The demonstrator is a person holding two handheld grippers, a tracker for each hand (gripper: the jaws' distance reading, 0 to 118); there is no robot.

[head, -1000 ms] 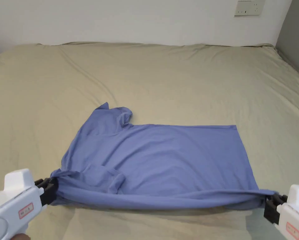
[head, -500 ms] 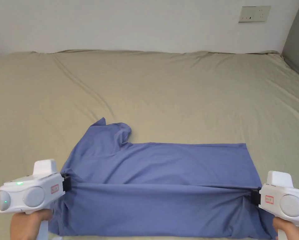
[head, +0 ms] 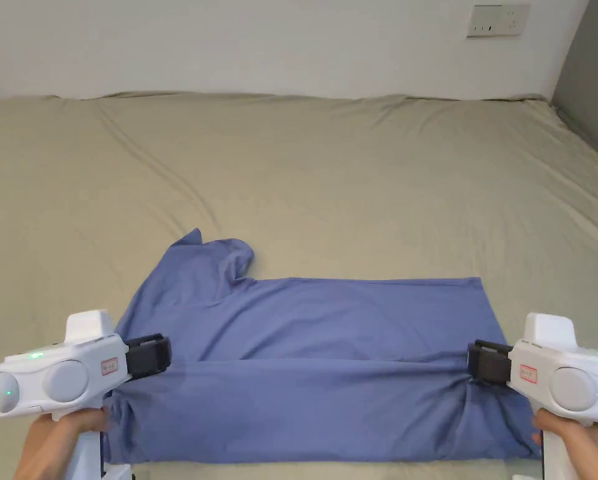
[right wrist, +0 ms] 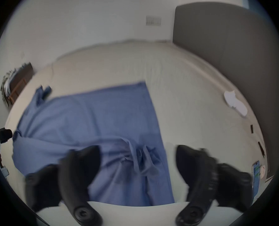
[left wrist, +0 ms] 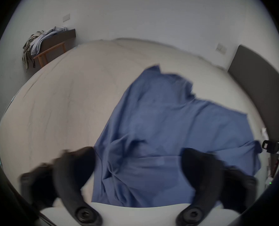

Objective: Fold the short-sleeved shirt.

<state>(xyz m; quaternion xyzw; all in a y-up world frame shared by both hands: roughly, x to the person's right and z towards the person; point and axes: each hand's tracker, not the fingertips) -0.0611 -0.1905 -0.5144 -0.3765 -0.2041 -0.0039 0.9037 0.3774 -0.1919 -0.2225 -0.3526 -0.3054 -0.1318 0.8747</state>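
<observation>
A blue short-sleeved shirt (head: 316,350) lies sideways on the bed, collar and a bunched sleeve to the left, hem to the right. Its near long edge is folded over onto the body, and the folded edge runs across the middle. My left gripper (head: 160,355) hovers at the shoulder end of that edge, open, with nothing between its jaws. My right gripper (head: 476,362) hovers at the hem end, also open. In the left gripper view the left gripper (left wrist: 138,157) has its jaws wide apart over the cloth. The right gripper (right wrist: 138,154) stands the same in the right gripper view.
The beige bed sheet (head: 354,187) stretches far behind the shirt to a white wall. A grey headboard (head: 595,81) rises on the right. A bench with piled clothes (left wrist: 45,42) stands beyond the left end. A white cloth (right wrist: 235,103) lies on the bed's right part.
Both grippers carried the shirt's near edge up and over onto the body, then opened and let it go. The folded edge now rests across the shirt's middle.
</observation>
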